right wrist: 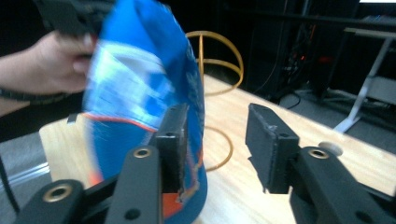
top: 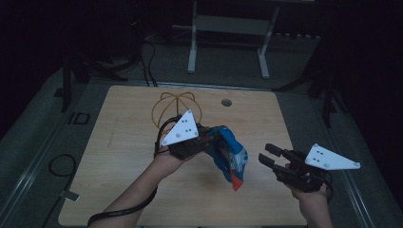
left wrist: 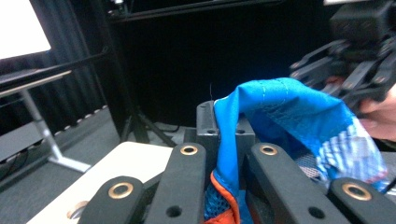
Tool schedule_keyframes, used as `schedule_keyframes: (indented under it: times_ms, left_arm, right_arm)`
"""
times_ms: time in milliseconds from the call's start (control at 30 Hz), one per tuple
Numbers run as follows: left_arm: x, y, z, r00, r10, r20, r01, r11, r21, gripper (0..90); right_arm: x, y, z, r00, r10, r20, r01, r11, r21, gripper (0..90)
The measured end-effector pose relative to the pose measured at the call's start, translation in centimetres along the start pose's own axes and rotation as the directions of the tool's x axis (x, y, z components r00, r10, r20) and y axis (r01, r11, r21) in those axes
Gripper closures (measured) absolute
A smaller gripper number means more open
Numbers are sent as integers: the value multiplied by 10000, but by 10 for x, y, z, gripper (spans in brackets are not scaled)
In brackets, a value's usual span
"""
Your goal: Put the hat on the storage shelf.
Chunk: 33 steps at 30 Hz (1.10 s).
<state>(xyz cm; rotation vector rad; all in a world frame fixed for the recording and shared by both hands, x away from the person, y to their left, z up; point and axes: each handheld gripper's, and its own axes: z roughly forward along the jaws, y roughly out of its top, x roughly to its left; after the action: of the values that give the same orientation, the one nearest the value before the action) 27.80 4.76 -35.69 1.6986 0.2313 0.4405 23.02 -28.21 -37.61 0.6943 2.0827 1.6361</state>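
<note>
The left hand [top: 166, 161] comes in from the desk's [top: 123, 161] near edge, forearm angled up toward the middle, and its left gripper [top: 211, 142] points rightward, held above the wood. Its jaws are clamped on a blue cloth [top: 230, 156] (orange trim at the low end), which hangs from them over the middle of the desk, nearer the right edge. The right hand [top: 309, 199] rises near the near right corner; the right gripper [top: 267, 156] aims left at the cloth, jaws parted, just beside it and gripping nothing. A wire basket [top: 177, 109] stands toward the far edge, nothing visible inside it.
</note>
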Motion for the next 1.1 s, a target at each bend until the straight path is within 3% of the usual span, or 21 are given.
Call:
schedule_keyframes:
  times_ms: [33,67,100,133,167,233,267,333,433,467,600,700,733,867,1000,1033,1100]
  left_arm:
    - [1,0,-1,9997,-30,257,33,9999,-96,877]
    - [1,0,-1,9997,-30,257,33,9999,-96,877]
    - [3,-1,-2,9976,-125,680,145,9994,-298,877]
    - [4,-2,-3,9946,-255,1004,300,9986,-435,877]
    - [4,-3,-4,9935,-194,1125,253,9984,-509,877]
    - [6,-4,-5,9830,-328,1807,482,9955,-814,877]
    - [7,-5,-6,9694,-380,2424,652,9923,-1054,877]
    - [6,-6,-7,9665,-359,2540,675,9908,-1169,877]
    - [5,-5,-6,9519,-312,3049,776,9869,-1413,877]
    - [5,-5,-6,9519,-312,3049,776,9869,-1413,877]
    - [2,-4,-5,9414,-180,3369,727,9859,-1505,877]
    - [1,-4,-5,9396,-120,3420,684,9858,-1533,876]
    - [1,-4,-5,9363,-126,3510,716,9852,-1555,876]
    - [1,-6,-4,9393,-101,3429,661,9862,-1520,876]
    - [3,-9,-5,9388,-247,3436,819,9848,-1531,876]
    - [4,-9,-5,9399,-257,3404,820,9850,-1521,876]
    - [5,-10,-8,9434,-269,3306,802,9856,-1486,875]
  right_arm:
    - [1,-3,3,10000,19,-65,-18,9999,153,554]
    - [1,-3,3,10000,19,-65,-18,9999,153,554]
    - [2,-5,5,9999,-14,-136,17,9997,228,537]
    - [9,-9,11,9986,8,-535,14,9992,404,505]
    - [9,-9,11,9986,8,-535,14,9992,404,505]
    - [18,-11,15,9950,-86,-991,134,9988,471,480]
    - [22,-11,16,9934,-101,-1145,157,9988,474,478]
    - [26,-12,17,9914,-132,-1305,197,9986,488,471]
    - [39,-16,24,9837,-246,-1780,359,9975,604,464]
    - [39,-16,24,9837,-246,-1780,359,9975,604,464]
    - [48,-19,33,9781,-236,-2070,406,9961,784,471]
    - [50,-19,38,9783,-269,-2056,441,9959,793,479]
    - [50,-19,39,9780,-293,-2063,467,9957,800,484]
    - [49,-18,42,9794,-234,-2008,400,9961,791,529]
    - [48,-15,43,9843,-354,-1732,478,9965,681,847]
    - [47,-15,43,9849,-356,-1695,479,9964,694,898]
    - [46,-15,42,9884,-342,-1477,448,9966,693,900]
